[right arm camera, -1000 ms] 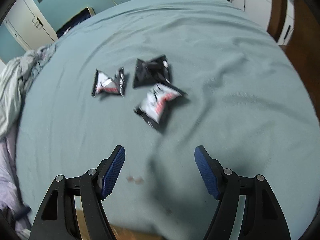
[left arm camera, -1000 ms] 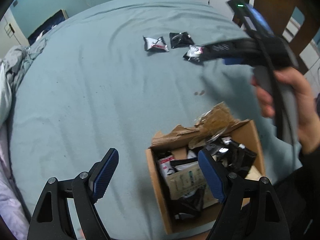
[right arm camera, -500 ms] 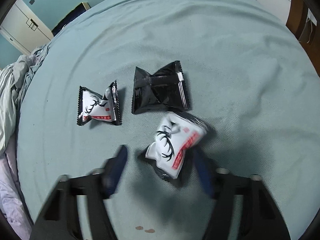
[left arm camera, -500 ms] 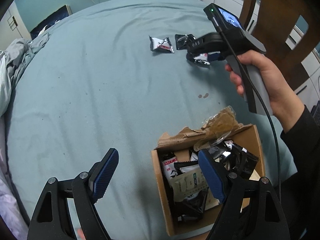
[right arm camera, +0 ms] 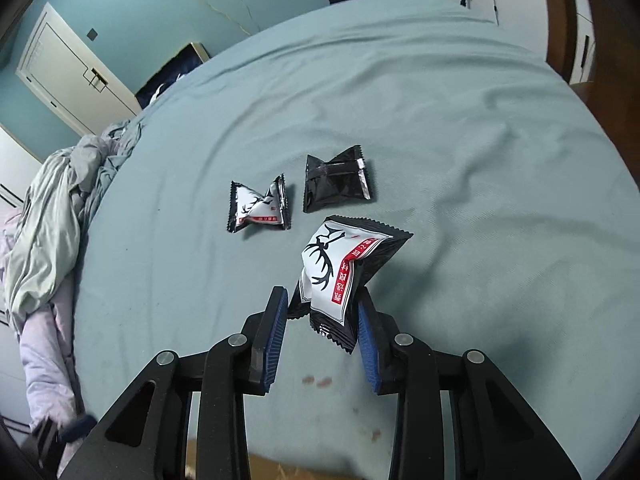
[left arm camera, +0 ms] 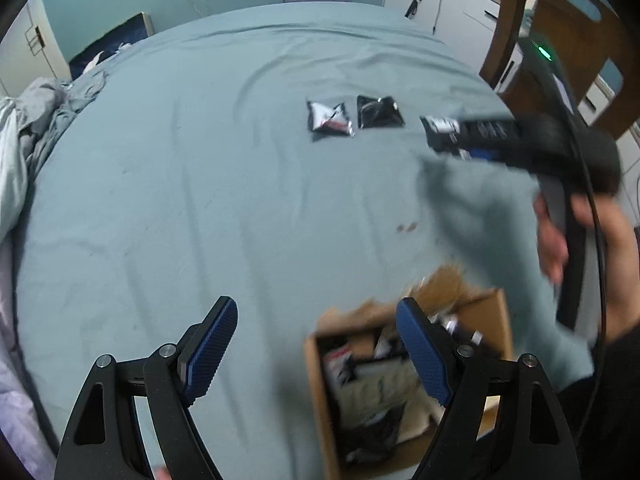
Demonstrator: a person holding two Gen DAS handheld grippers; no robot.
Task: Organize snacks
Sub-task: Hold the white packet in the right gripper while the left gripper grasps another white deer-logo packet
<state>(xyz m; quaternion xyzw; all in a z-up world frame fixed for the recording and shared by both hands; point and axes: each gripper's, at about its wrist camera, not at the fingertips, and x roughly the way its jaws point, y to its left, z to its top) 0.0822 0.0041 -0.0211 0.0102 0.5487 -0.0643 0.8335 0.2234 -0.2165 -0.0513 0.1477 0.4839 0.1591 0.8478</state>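
1. The deer packet (right arm camera: 340, 276) hangs between my right gripper's (right arm camera: 322, 336) closing jaws, lifted off the bed (right arm camera: 460, 128).
2. Two packets (right arm camera: 258, 208) (right arm camera: 336, 184) lie just beyond it.
3. My left gripper (left arm camera: 316, 356) gapes empty over the box (left arm camera: 320, 392).

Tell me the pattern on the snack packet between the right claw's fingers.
Black antlers on white, with a red strip; right wrist view.

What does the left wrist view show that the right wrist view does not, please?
Only the left wrist view shows the cardboard box full of packets, the open left gripper and the person's hand.

Only the right wrist view shows the right gripper closing on the antler-print packet.

Both show the white packet and black packet lying on the bedsheet.
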